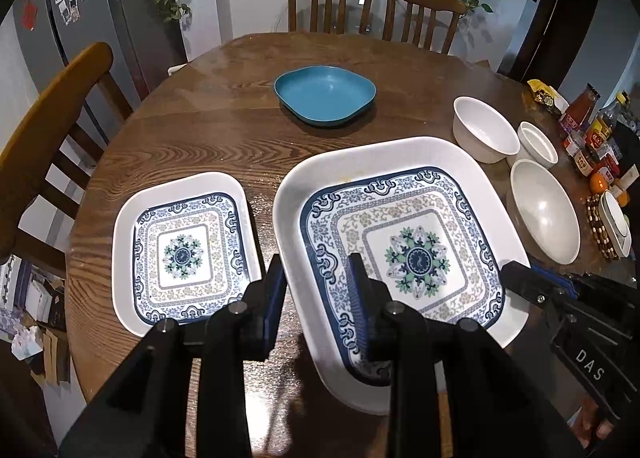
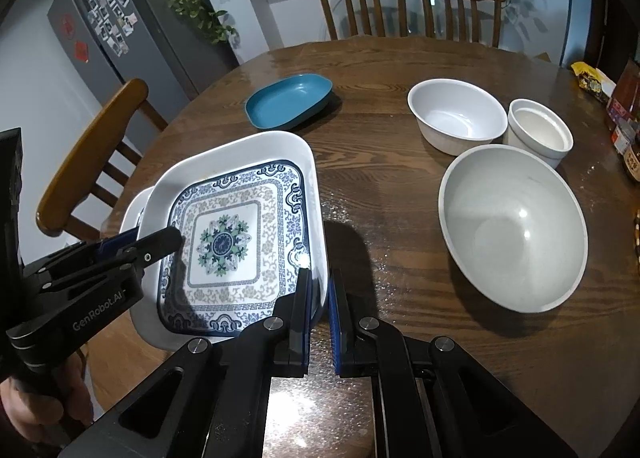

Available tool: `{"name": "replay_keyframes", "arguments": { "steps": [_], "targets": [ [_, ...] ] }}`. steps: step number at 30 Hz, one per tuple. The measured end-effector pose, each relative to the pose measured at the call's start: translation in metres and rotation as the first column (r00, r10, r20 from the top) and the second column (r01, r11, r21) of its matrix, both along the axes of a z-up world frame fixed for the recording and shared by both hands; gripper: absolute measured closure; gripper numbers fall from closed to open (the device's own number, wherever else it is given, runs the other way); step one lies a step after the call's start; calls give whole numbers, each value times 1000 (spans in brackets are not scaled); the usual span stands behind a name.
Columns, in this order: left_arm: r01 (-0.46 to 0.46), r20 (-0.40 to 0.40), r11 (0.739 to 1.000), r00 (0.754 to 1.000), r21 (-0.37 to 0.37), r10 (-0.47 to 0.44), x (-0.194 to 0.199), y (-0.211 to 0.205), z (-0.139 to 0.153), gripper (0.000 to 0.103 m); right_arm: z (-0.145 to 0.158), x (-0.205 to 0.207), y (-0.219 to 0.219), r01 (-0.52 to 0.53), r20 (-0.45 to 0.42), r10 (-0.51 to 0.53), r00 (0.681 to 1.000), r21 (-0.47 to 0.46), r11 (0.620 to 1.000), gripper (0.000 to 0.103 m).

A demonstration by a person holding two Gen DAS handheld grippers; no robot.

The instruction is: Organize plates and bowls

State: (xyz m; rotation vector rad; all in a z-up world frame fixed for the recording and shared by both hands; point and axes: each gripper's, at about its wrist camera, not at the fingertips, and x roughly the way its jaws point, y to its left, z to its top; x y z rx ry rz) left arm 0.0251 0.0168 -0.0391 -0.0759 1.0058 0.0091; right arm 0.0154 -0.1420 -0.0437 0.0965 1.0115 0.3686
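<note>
Both the left gripper (image 1: 316, 298) and right gripper (image 2: 319, 298) clamp opposite rims of the large patterned plate (image 1: 400, 242), raised beside the small plate (image 1: 180, 246).

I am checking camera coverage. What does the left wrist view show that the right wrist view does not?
Left wrist only: the whole small patterned plate, an orange. Right wrist only: the left claw seen from outside, on the rim of the large patterned plate. Both: that plate, the blue dish, the big white bowl.
</note>
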Motion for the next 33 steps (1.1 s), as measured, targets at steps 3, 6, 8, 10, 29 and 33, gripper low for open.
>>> {"name": "replay_keyframes", "arguments": {
  "steps": [3,6,8,10,29,33],
  "targets": [
    [3,8,1000,1000,4,-3,-2,3,3,76,2,-4,3,3,4,-3,1000,1,1000,94],
    [2,16,1000,1000,3,-2,-5,8,5,76,6,-7,8,4,11,-4,1000,1,1000,94],
    [1,21,1000,1000,3,-1,-6,10,7,76,8,-8,12,4,15,-4,1000,2,1000,94],
    [0,26,1000,1000,5,0,-7,13,8,76,9,-9,16,3,18,-3,1000,0,1000,94],
    [-50,31,999,998,5,50,-15,71,8,76,13,-9,74,-44,21,44,999,-5,999,94],
    [-68,21,998,997,1,68,-16,87,5,76,11,-8,90,-59,15,59,998,-7,998,94]
  ]
}}
